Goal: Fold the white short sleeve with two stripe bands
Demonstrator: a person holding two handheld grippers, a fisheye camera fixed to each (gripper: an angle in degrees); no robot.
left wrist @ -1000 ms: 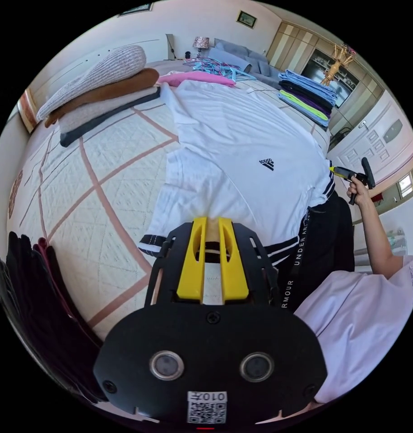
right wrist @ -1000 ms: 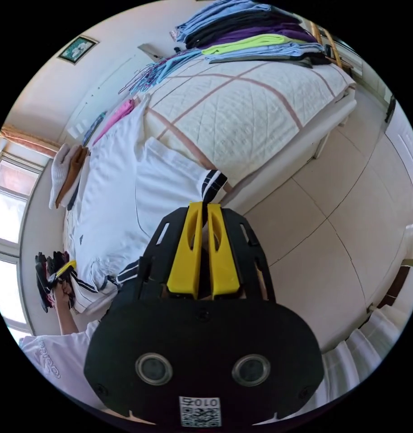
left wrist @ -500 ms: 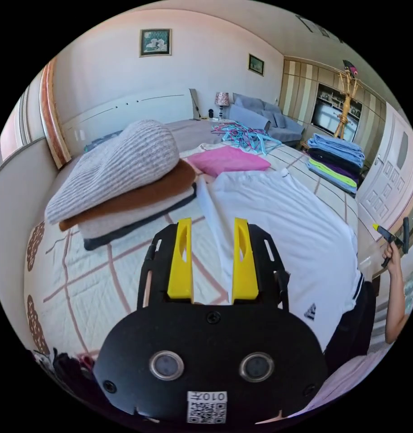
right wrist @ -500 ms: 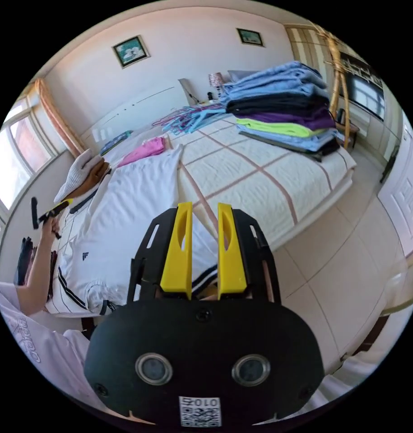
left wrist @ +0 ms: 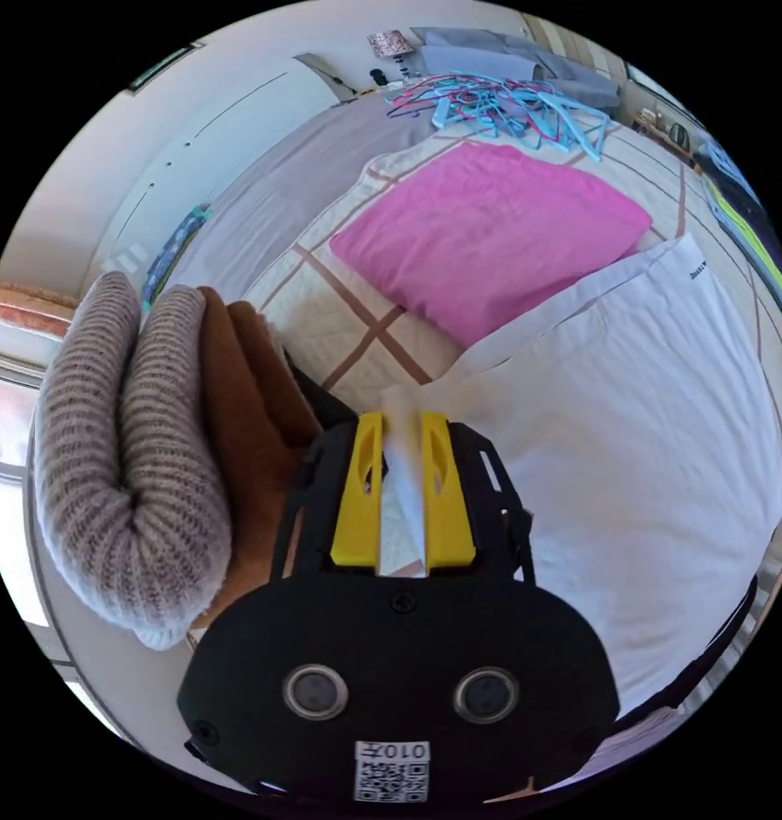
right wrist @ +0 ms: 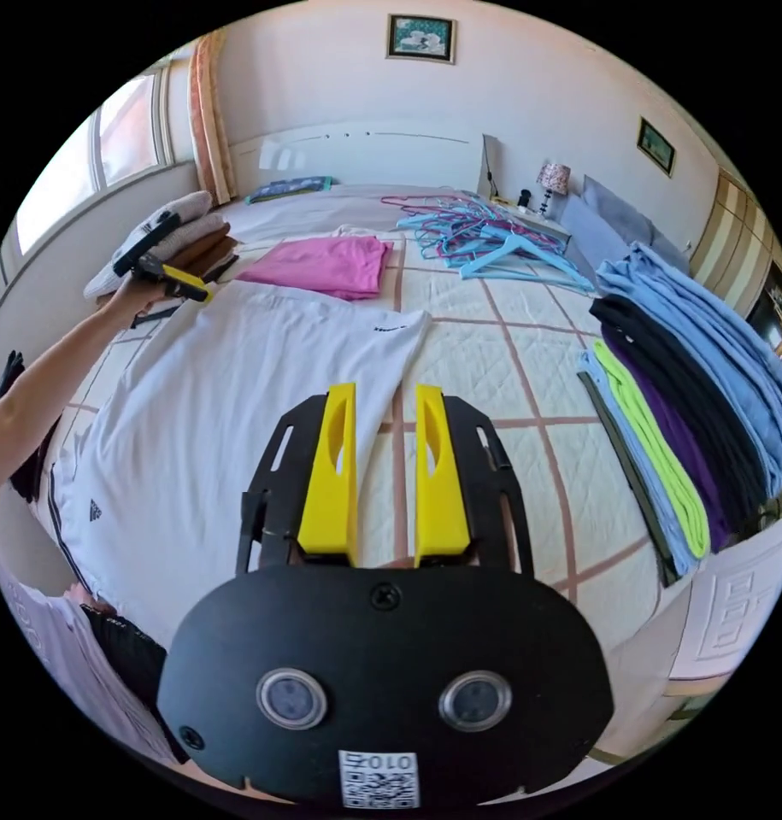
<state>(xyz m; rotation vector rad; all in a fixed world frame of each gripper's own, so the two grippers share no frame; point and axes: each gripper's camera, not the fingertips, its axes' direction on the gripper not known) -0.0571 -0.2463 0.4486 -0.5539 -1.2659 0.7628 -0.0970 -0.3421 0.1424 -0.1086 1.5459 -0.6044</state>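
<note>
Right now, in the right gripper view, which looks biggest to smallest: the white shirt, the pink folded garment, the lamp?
1. White shirt, by far.
2. Pink folded garment.
3. Lamp, though it stands farthest off, so it may only look tiny.

Bright daylight from window [right wrist: 121,128]; sharp centre, strong fisheye bending, black corners.

My left gripper [left wrist: 402,427] pinches white cloth between nearly closed jaws, my arm [right wrist: 49,376] stretched out. My right gripper [right wrist: 386,401] hovers, jaws apart.
</note>
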